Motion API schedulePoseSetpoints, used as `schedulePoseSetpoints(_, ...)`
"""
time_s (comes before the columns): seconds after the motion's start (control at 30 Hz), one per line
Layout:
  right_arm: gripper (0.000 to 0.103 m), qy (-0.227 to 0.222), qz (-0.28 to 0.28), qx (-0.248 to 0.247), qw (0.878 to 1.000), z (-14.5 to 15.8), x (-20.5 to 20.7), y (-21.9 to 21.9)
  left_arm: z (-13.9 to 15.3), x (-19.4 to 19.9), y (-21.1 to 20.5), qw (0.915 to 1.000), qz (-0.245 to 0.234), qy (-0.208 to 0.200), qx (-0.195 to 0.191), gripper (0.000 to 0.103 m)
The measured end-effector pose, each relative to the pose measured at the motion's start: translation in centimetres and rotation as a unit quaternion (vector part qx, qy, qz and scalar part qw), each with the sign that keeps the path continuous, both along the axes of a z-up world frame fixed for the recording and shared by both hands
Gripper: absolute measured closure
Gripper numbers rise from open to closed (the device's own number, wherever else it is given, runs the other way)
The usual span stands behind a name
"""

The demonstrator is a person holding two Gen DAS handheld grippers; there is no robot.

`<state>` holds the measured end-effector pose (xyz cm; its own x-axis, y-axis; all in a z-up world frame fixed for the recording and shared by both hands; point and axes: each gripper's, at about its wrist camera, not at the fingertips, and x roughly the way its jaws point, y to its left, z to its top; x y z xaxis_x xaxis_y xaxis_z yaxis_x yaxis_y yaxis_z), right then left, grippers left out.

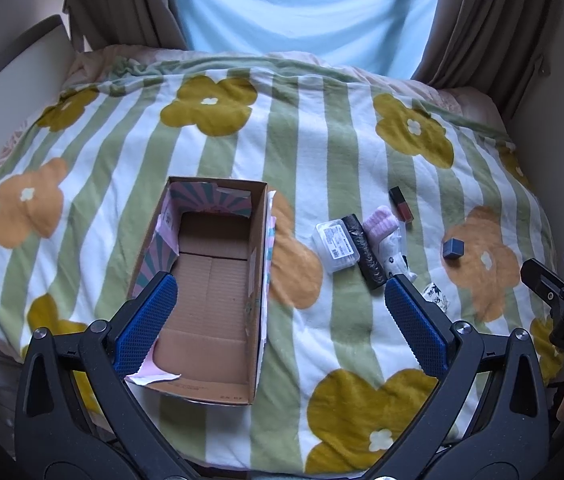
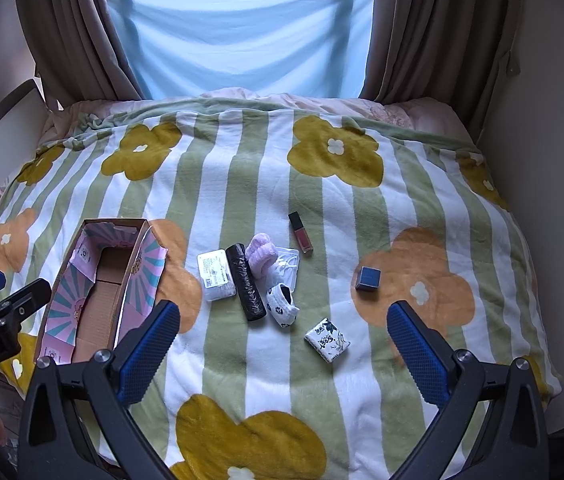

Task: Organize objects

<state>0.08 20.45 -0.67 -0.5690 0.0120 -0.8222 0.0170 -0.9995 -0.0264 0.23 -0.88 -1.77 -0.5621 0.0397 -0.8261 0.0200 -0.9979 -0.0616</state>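
Note:
An empty open cardboard box (image 1: 209, 280) (image 2: 97, 300) lies on the flowered blanket at the left. To its right lie a clear plastic case (image 1: 336, 246) (image 2: 215, 274), a black roll (image 1: 364, 250) (image 2: 246, 282), a pink fluffy item (image 1: 380, 222) (image 2: 261, 256), a white patterned sock (image 2: 282, 304), a red lip gloss tube (image 1: 400, 204) (image 2: 301, 233), a small blue box (image 1: 453, 249) (image 2: 367, 279) and a white patterned packet (image 2: 326, 340). My left gripper (image 1: 282, 300) is open above the box's near end. My right gripper (image 2: 284, 328) is open, near the packet.
The striped flowered blanket (image 2: 241, 184) covers a bed. Brown curtains (image 2: 422, 28) and a light blue sheet (image 2: 241, 28) hang behind it. A headboard (image 1: 13, 76) stands at the left. The right gripper shows at the right edge of the left wrist view (image 1: 562, 292).

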Motion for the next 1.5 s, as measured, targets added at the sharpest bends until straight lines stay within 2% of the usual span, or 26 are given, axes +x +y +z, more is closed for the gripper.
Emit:
schedulePoseSetpoints(0.57,0.000,0.000,0.000,0.000,1.000,-0.2,-0.1,0.3,-0.7,0.3,0.1,1.0000,0.002,-0.002,0.008,0.000)
schedulePoseSetpoints(0.9,0.000,-0.014,-0.004,0.003,1.000,-0.1,-1.4,1.4,-1.8,-1.4,1.1,0.9992,0.001,-0.031,0.026,0.000)
schedulePoseSetpoints(1.27,0.000,-0.050,-0.001,-0.001,0.999,-3.7,-4.4,5.3,-5.2,-4.9,4.5,0.9958,-0.013,-0.086,0.029,0.000)
schedulePoseSetpoints(1.5,0.000,-0.071,0.013,-0.007,0.997,-7.1,-7.8,7.7,-8.9,-8.5,7.0,0.9918,-0.007,-0.123,0.032,0.000)
